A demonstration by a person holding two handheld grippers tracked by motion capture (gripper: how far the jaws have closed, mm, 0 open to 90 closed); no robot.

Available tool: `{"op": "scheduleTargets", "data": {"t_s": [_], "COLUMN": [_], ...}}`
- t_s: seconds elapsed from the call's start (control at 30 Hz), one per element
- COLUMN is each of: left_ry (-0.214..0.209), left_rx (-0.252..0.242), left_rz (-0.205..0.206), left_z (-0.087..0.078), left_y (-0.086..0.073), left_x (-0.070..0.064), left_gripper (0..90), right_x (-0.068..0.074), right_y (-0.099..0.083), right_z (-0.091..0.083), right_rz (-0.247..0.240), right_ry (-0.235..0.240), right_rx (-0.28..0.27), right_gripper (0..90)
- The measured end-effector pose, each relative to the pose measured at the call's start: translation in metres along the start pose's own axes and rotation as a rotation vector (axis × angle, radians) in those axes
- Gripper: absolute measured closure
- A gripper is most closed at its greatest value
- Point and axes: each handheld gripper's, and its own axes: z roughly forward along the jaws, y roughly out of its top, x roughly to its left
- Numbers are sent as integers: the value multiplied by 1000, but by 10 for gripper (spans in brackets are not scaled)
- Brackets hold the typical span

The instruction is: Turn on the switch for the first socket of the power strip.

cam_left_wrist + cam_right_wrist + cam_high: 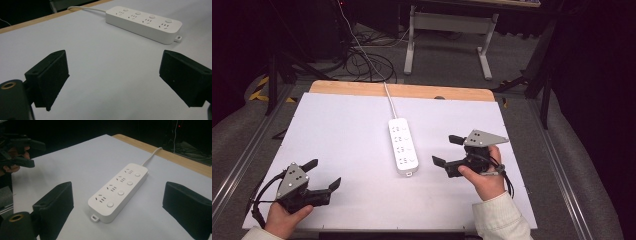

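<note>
Dim workroom, lit mainly over a white-topped table with a bare wooden strip along its far edge. Grey carpeted floor beyond, crossed by a tangle of black and white cables. Farther back, the pale metal legs of a second desk, standing on that carpet. Dark stands and black drapes to either side, swallowed in shadow. Metal rails flanking the table left and right. Yellow-and-black hazard tape at far left.
</note>
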Motion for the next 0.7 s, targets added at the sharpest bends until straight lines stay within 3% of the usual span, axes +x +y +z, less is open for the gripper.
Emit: {"op": "scheduleTargets", "data": {"t_s": [0.27,0.7], "left_ry": [2,-7], "left_rx": [-10,-35], "left_rz": [5,14], "left_z": [-1,-4], "left_y": [0,1], "left_x": [-1,-3], "left_gripper": [95,101], "right_x": [2,-2], "right_y": [-25,-75], "right_z": [-9,-14], "right_rz": [-9,28], "right_ry": [-18,-19], "right_rx": [8,-13], "right_gripper": [98,98]}}
